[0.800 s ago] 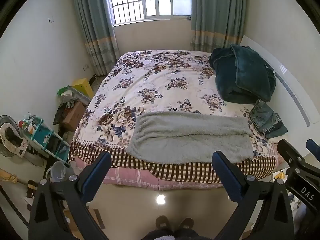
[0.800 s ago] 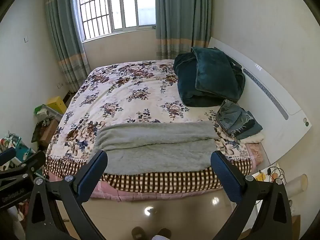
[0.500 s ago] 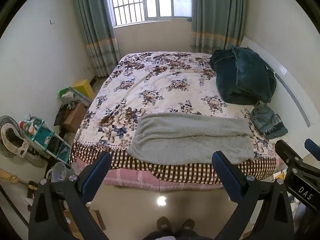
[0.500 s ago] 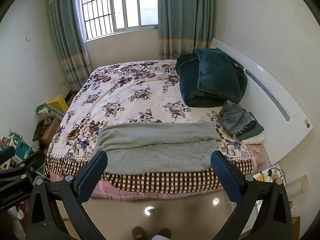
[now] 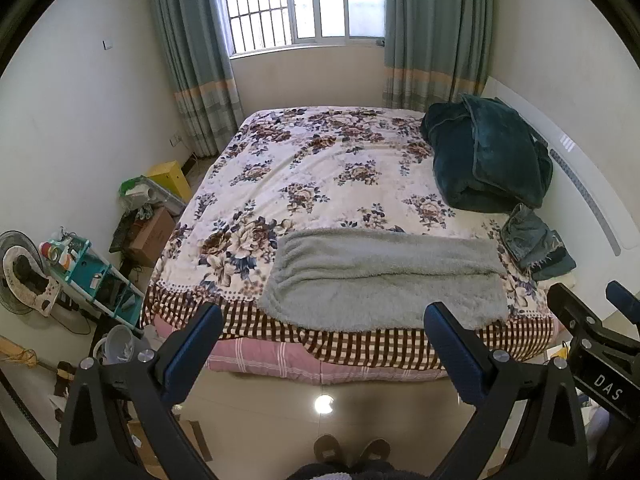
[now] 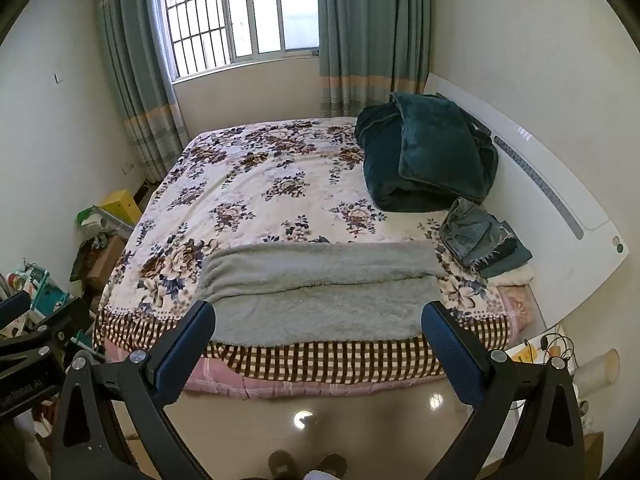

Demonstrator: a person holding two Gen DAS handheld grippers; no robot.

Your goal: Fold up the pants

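Observation:
Grey fleece pants [image 5: 384,276] lie flat along the near edge of the floral bed [image 5: 320,168], folded lengthwise with one leg over the other; they also show in the right wrist view [image 6: 320,292]. My left gripper [image 5: 324,344] is open and empty, held above the floor well short of the bed. My right gripper [image 6: 316,340] is open and empty too, level with the left. Part of the right gripper's body shows at the right edge of the left wrist view [image 5: 592,344].
A dark teal blanket [image 5: 484,156] is heaped at the bed's right by the white headboard [image 5: 592,196]. Folded jeans [image 5: 532,240] lie just right of the pants. A teal shelf [image 5: 84,272], fan, boxes and a bucket crowd the floor at left. My feet [image 5: 348,448] stand on glossy tiles.
Both cameras have drifted slightly back and up from the bed. The pants have not moved and both grippers have stayed open.

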